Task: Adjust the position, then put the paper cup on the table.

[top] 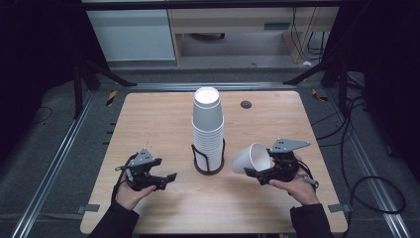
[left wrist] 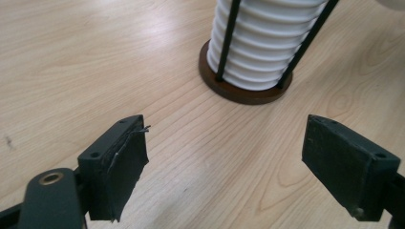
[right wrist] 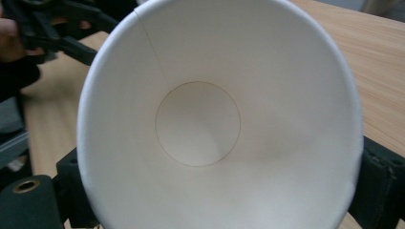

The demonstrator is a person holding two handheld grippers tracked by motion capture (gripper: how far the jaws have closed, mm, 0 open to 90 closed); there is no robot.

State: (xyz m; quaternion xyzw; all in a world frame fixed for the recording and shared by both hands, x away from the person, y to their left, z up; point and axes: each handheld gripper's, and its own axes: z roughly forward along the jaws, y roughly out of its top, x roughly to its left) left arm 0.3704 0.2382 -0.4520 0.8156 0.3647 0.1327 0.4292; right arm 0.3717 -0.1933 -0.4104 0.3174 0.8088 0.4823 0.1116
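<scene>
1. Progress, as I judge it: one paper cup [top: 250, 158] is off the stack and in the right gripper [top: 257, 176], so a single pick looks done. The rest of the work, whichever way it runs (unstacking more or putting this one back), is not done yet.

2. The cup stack [top: 208, 126] stands upside down in a round wire holder [top: 208, 166] w/ a dark base, mid-table on the wooden table [top: 148, 119]. It's tall, many cups nested, top one base-up. So most of the cups are in the holder.

3. The held cup lies tilted on its side, just right of the holder, apart from the stack and clear of the table top. The mouth faces back toward the right gripper; the right gripper view looks straight into it, bottom disc and side seam visible.

4. Right gripper: jaws closed onto the cup near the rim, one at each side of the mouth. Opening approx. the cup's width. Rim looks round, no crushing I can see.

5. Left gripper [top: 166, 179]: jaws spread wide, nothing between them, just bare wood. It sits low, left of the holder, pointing at the holder base. Not touching the stack or holder; near, but a gap shows in the left gripper view.

6. Left fingers [left wrist: 125, 160] have black pads; one pad edge looks a bit frayed. Nothing gripped.
</scene>
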